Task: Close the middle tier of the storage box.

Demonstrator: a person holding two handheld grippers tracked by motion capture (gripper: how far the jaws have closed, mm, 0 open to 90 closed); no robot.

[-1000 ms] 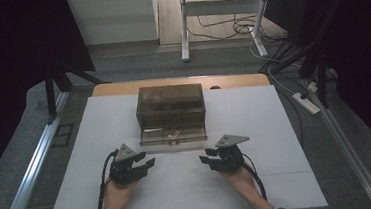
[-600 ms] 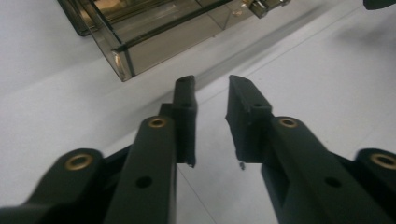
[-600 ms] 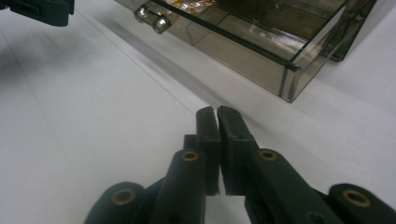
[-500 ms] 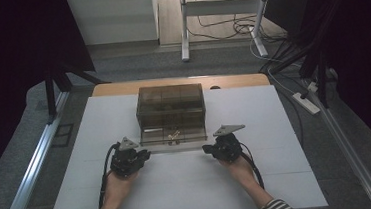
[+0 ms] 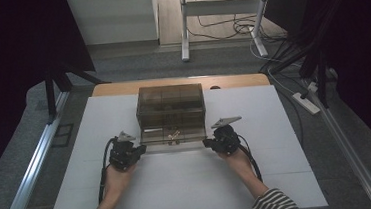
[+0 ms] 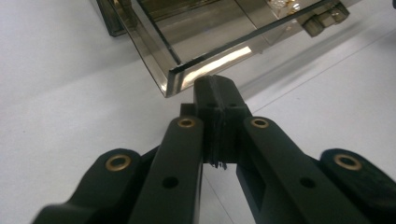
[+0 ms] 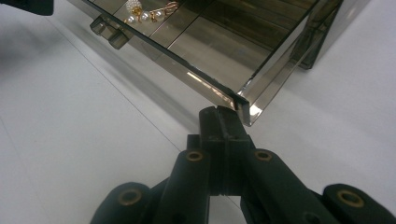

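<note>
Jewellery (image 7: 148, 12) in drawer (image 5: 173, 137), 2 grippers flanking

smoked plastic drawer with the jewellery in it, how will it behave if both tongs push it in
The drawer looks rigid, thin-walled acrylic, so it probably slides without flexing. Its glossy front corners may let the shut left tongs and right tongs slip. The pearl jewellery lies loose and may shift.
</note>
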